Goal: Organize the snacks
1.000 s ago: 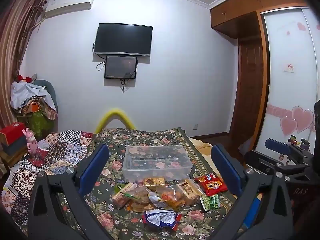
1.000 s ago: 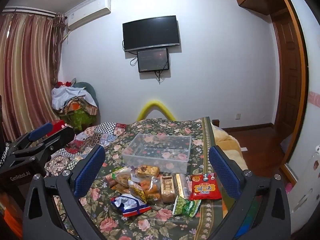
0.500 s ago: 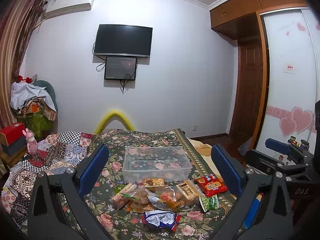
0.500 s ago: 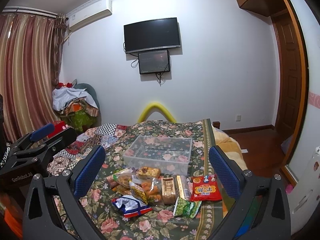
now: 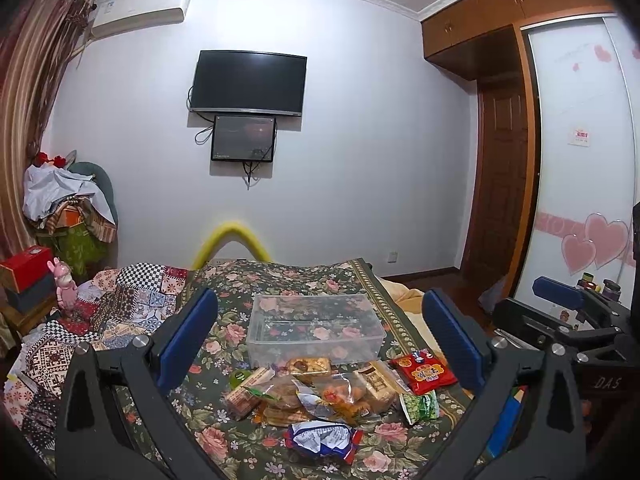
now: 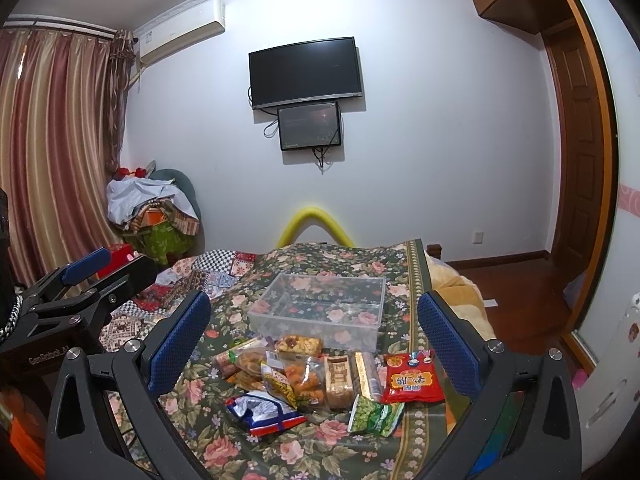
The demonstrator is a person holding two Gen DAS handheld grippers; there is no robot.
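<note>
A clear plastic box (image 5: 316,330) (image 6: 320,316) stands empty on the floral bedspread. In front of it lies a pile of snack packets: a red packet (image 5: 423,372) (image 6: 412,380), a green packet (image 5: 420,402) (image 6: 374,420), a blue-white packet (image 5: 322,440) (image 6: 262,414) and several clear-wrapped cakes (image 5: 296,392) (image 6: 304,376). My left gripper (image 5: 320,344) is open and empty, held above and short of the pile. My right gripper (image 6: 314,340) is open and empty too. Each gripper shows at the edge of the other's view.
The floral bedspread (image 5: 240,280) covers the bed, with a patchwork quilt (image 5: 120,304) to the left. A chair piled with clothes (image 6: 152,208) stands by the curtain. A yellow foam arch (image 5: 230,240) rises behind the bed. A wooden door (image 5: 504,200) is at right.
Both views have shifted slightly, so the box and snacks sit a little lower in frame. Both grippers stay open and nothing on the bed has moved.
</note>
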